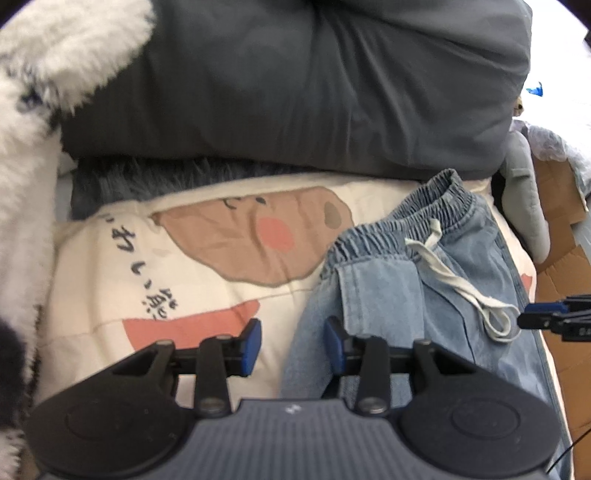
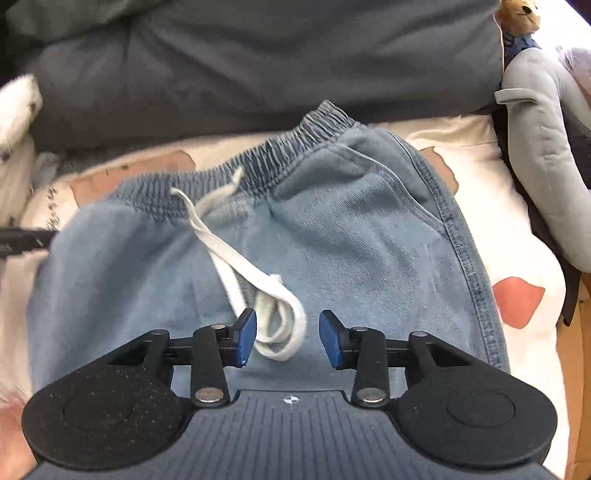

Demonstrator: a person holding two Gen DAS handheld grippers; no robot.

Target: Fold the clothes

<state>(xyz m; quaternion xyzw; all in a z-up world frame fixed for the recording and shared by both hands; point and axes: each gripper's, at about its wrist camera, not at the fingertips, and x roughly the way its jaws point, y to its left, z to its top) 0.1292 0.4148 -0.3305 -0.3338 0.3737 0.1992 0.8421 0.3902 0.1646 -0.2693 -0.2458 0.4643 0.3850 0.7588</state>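
Note:
Light blue denim trousers (image 1: pixel 424 280) with an elastic waistband lie on a cream bedsheet (image 1: pixel 110 266) printed with a cartoon. The waistband points away from me. A white drawstring (image 2: pixel 229 254) trails down the trousers (image 2: pixel 351 229) from the waistband. My left gripper (image 1: pixel 293 345) is open over the trousers' left edge; its pads press on nothing. My right gripper (image 2: pixel 288 339) is open above the middle of the trousers. The drawstring's looped end lies below the gap, and the pads are clear of it. Each gripper shows at the other view's edge: the right gripper (image 1: pixel 546 319) and the left gripper (image 2: pixel 26 240).
A dark grey pillow (image 1: pixel 314 92) lies along the back, close behind the waistband. White fluffy fabric (image 1: pixel 44 92) is piled at the left. A grey plush toy (image 2: pixel 546 155) and a small teddy bear (image 2: pixel 521 18) are at the right, with cardboard (image 1: pixel 561 251) beyond the bed's edge.

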